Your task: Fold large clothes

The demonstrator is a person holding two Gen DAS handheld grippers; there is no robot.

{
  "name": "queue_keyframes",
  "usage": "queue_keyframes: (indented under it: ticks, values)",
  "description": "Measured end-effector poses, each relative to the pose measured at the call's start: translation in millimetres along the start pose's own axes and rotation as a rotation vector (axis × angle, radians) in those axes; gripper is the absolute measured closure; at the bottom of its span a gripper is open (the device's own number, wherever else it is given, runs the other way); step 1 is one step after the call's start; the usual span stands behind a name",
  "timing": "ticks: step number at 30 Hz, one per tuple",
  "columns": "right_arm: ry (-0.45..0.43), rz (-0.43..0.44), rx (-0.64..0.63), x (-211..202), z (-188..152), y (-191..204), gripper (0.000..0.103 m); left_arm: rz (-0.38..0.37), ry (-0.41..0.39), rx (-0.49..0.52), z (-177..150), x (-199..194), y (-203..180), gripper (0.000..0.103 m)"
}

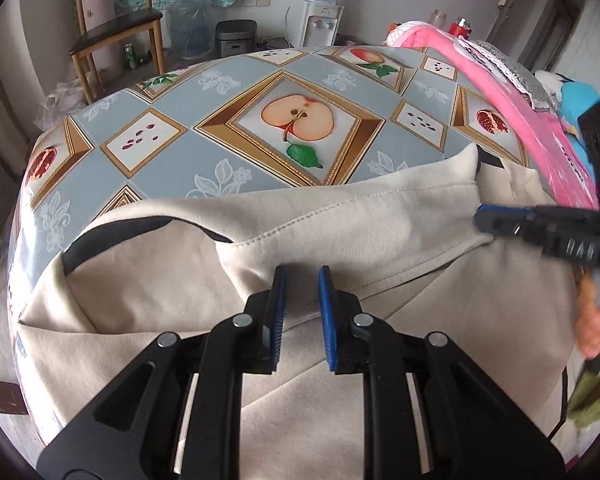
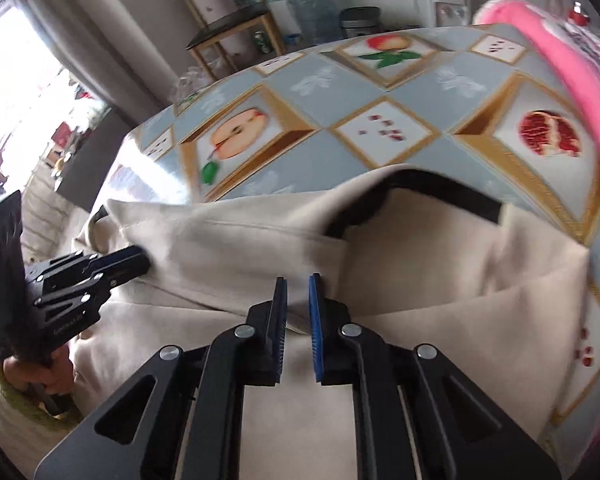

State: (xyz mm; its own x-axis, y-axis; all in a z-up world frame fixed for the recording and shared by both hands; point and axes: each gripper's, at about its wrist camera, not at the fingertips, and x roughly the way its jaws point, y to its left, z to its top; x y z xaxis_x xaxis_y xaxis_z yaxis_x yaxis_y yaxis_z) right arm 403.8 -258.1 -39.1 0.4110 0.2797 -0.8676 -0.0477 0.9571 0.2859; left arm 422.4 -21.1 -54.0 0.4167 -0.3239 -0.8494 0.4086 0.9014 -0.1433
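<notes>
A large beige garment with black trim lies spread over the near part of the table, partly folded over itself. In the left wrist view my left gripper points down at a raised fold, its blue pads a narrow gap apart with cloth pinched between them. The right gripper comes in from the right, its tips closed on the fold's edge. In the right wrist view the right gripper nips a ridge of the garment, and the left gripper bites the cloth at the left.
The table carries a grey-blue cloth printed with fruit. A pink item lies along the table's right side. Beyond the table stand a wooden chair and a water dispenser. A person's hand holds the left gripper.
</notes>
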Motion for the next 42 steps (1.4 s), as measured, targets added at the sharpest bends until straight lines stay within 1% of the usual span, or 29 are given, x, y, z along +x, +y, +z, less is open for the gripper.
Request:
queue_keyframes:
  ticks: [1, 3, 4, 6, 9, 10, 11, 14, 15, 17, 19, 21, 22, 23, 25, 27, 29, 30, 32, 33, 34, 35, 36, 37, 39, 40, 42]
  values:
    - [-0.016, -0.016, 0.012, -7, 3, -2, 0.083, 0.002, -0.001, 0.002, 0, 0, 0, 0.086]
    - [-0.048, 0.032, 0.024, -17, 8, 0, 0.083, 0.003, -0.005, 0.004, -3, 0, -1, 0.086]
    - [-0.069, 0.025, 0.013, -22, 11, 6, 0.082, 0.003, -0.006, 0.005, -1, 1, -1, 0.086]
    - [-0.094, -0.005, -0.021, -20, 16, 17, 0.08, 0.004, -0.009, 0.011, -1, 0, -1, 0.086]
    - [-0.081, -0.089, -0.066, 3, 20, 29, 0.079, -0.002, -0.012, 0.012, -2, 0, 0, 0.086]
    - [-0.064, -0.129, -0.097, 17, 19, 31, 0.079, -0.007, -0.014, 0.009, -2, 0, 1, 0.086]
    - [-0.072, -0.137, -0.113, 23, 18, 32, 0.079, -0.012, -0.017, 0.007, -3, -1, 2, 0.086]
    - [-0.06, -0.181, -0.107, 16, 21, 40, 0.079, -0.031, -0.026, 0.003, -5, -2, 5, 0.086]
    - [-0.064, -0.177, -0.105, 12, 22, 43, 0.079, -0.036, -0.029, 0.005, -5, -2, 6, 0.086]
    - [-0.1, -0.109, -0.137, 4, 23, 59, 0.078, -0.044, -0.033, 0.004, -6, -2, 7, 0.086]
    - [-0.112, -0.068, -0.183, 6, 22, 77, 0.072, -0.053, -0.035, -0.002, -6, -2, 8, 0.086]
    - [-0.087, -0.056, -0.22, 21, 20, 89, 0.072, -0.058, -0.036, -0.01, -6, -2, 10, 0.086]
    - [-0.08, -0.077, -0.231, 32, 18, 91, 0.071, -0.056, -0.035, -0.012, -6, -2, 10, 0.086]
    - [-0.081, -0.088, -0.233, 38, 16, 91, 0.071, -0.054, -0.034, -0.013, -6, -2, 10, 0.086]
    - [-0.08, -0.068, -0.209, 39, 18, 86, 0.071, -0.033, -0.028, -0.013, -4, -6, 10, 0.086]
    - [-0.065, -0.048, -0.194, 34, 20, 83, 0.071, -0.02, -0.051, -0.015, -1, -13, 10, 0.086]
    - [-0.083, -0.015, -0.189, 21, 19, 79, 0.071, -0.004, -0.083, -0.013, 5, -21, 10, 0.086]
    - [-0.092, -0.003, -0.181, 16, 17, 78, 0.071, 0.01, -0.094, -0.013, 8, -22, 10, 0.085]
    - [-0.115, -0.01, -0.165, 6, 12, 68, 0.065, 0.05, -0.09, -0.017, 13, -19, 12, 0.083]
    - [-0.115, -0.031, -0.165, 7, 9, 62, 0.058, 0.092, -0.068, -0.017, 15, -14, 13, 0.081]
    - [-0.107, -0.047, -0.163, 10, 7, 58, 0.054, 0.151, -0.018, -0.013, 15, -2, 15, 0.071]
    - [-0.086, -0.065, -0.156, 17, 4, 52, 0.054, 0.164, 0.017, -0.017, 15, 7, 18, 0.067]
    - [-0.059, -0.056, -0.154, 26, 1, 44, 0.054, 0.161, 0.0, -0.029, 14, 7, 20, 0.061]
    - [-0.083, -0.052, -0.172, 25, 0, 45, 0.054, 0.149, -0.007, -0.045, 13, 6, 24, 0.059]
    - [-0.069, -0.06, -0.189, 25, 0, 46, 0.054, 0.113, -0.008, -0.087, 12, 4, 33, 0.059]
    - [-0.056, -0.06, -0.169, 21, 2, 46, 0.054, 0.11, -0.002, -0.102, 11, 0, 35, 0.059]
    - [-0.069, -0.037, -0.145, 10, 1, 46, 0.054, 0.128, -0.019, -0.091, 8, -10, 34, 0.059]
